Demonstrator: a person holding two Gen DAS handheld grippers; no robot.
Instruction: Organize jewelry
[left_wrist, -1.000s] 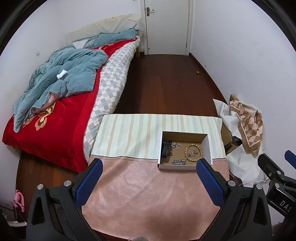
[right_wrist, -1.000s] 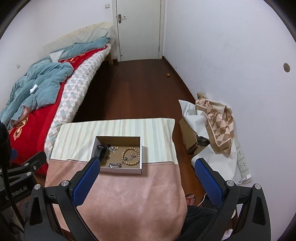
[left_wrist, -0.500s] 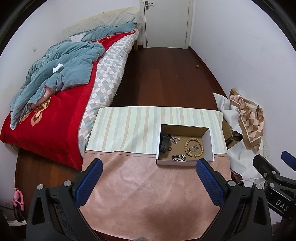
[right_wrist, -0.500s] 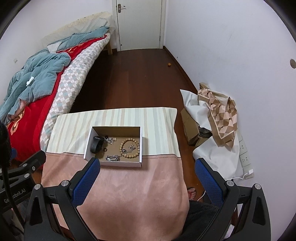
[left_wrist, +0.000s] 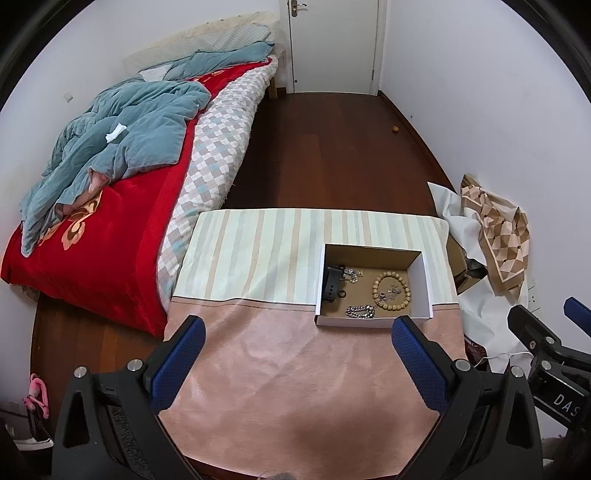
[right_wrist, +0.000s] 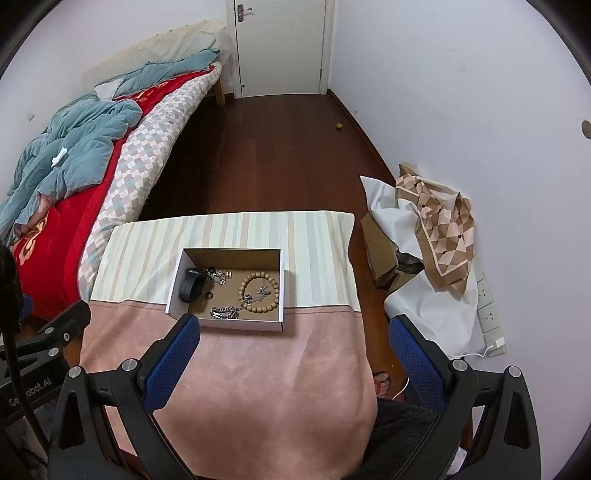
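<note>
Hovering wide apart over the worktop (left_wrist: 295, 369), left hand-held gripper (left_wrist: 297, 345), right hand-held gripper (right_wrist: 293, 339) likewise empty, shallow box (right_wrist: 177, 288) holding bead bracelet (right_wrist: 258, 291), silver chain (right_wrist: 224, 313)

Both cameras look forward and downward from above the near edge of the table (left_wrist: 280, 376), toward the door (right_wrist: 280, 44) at the far end of the room. The left view stands more to the left, so the open box (left_wrist: 373, 323) lies at its right; the right view sees this box (right_wrist: 221, 325) left of centre. Both share table, bed (left_wrist: 110, 206) and floor — neither is close.
</note>
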